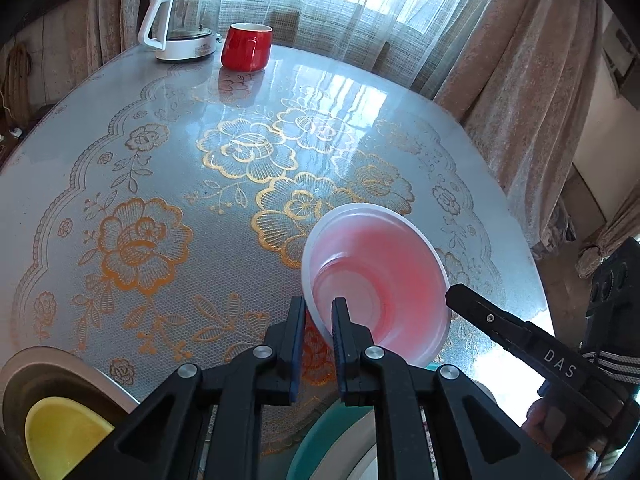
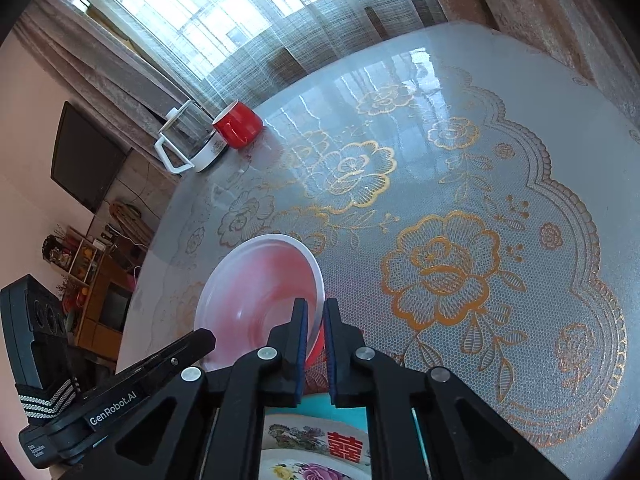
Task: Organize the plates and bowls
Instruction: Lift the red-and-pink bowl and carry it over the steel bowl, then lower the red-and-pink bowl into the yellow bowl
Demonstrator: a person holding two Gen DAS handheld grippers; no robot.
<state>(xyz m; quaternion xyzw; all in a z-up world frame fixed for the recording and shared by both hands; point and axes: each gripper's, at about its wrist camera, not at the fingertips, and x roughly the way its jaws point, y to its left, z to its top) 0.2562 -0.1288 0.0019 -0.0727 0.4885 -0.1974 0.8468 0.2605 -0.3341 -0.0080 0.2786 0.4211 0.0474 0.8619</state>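
Here both grippers hold one and the same bowl (image 1: 376, 280), a white bowl with a pink-red glow inside, and it is lifted and tilted above the table (image 1: 160, 184). The left gripper (image 1: 319, 320) has its jaws narrow, pressed on the rim of the bowl at the side nearer to the camera. The right gripper (image 2: 315, 322) also has its jaws narrow, closed on the opposite rim of the bowl. In the left wrist view the right gripper comes in from the right side of the bowl, and in the right wrist view the left gripper comes in from the left side of the bowl.

Under the bowl, close to the person, lies a plate (image 2: 316, 440) with a teal edge, painted flowers and a red Chinese sign; the gripper bodies hide a big part of it. To the left of the bowl, at the near edge of the table, there is a yellow bowl (image 1: 60, 436) inside a bigger dark dish (image 1: 52, 376) with a pale rim. Far behind the bowl, at the far edge of the table, a red mug (image 1: 246, 46) stands just beside a glass kettle (image 1: 184, 24) with a white handle. The table has a glossy cover with golden flowers. Behind the mug hang curtains (image 1: 500, 48) before a bright window.
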